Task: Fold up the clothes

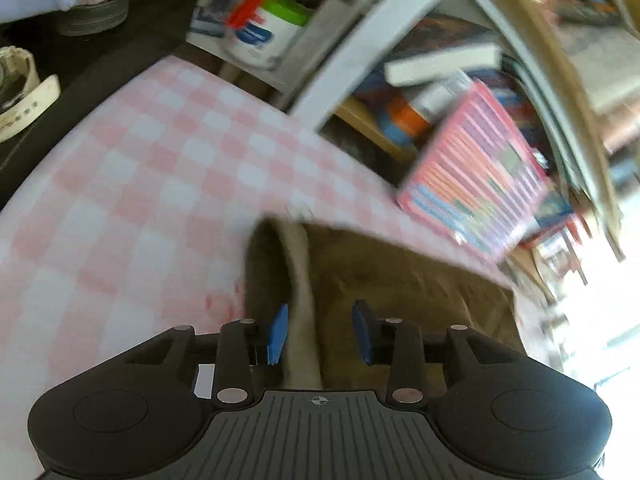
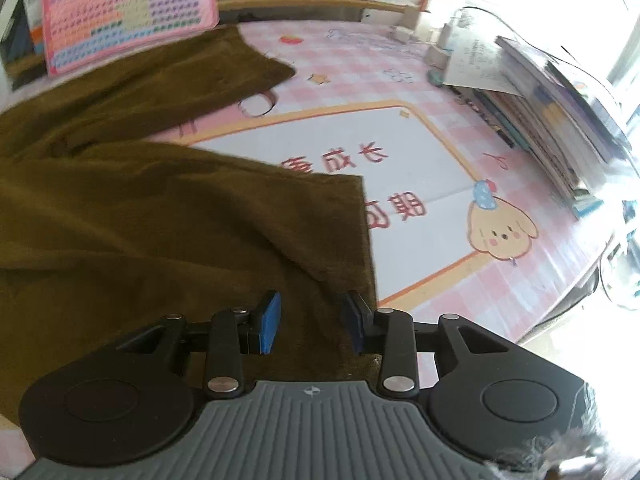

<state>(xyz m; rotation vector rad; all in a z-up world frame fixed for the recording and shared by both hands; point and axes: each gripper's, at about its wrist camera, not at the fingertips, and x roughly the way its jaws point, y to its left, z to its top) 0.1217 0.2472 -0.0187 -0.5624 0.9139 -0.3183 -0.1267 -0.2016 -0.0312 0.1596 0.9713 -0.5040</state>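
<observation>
Both claws gape over the brown fleece trousers (image 2: pixel 160 220)
Left gripper (image 1: pixel 320 330) straddles the waistband, right gripper (image 2: pixel 312 322) a leg hem; pinch both evenly

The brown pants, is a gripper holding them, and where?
Neither holds. The left gripper is open around the pants' pale waistband; the right gripper is open over a leg hem.

Both wrist views look down, close over the pink checked worktop (image 2: pixel 460 80); each shows the brown garment (image 2: pixel 160 220).
</observation>
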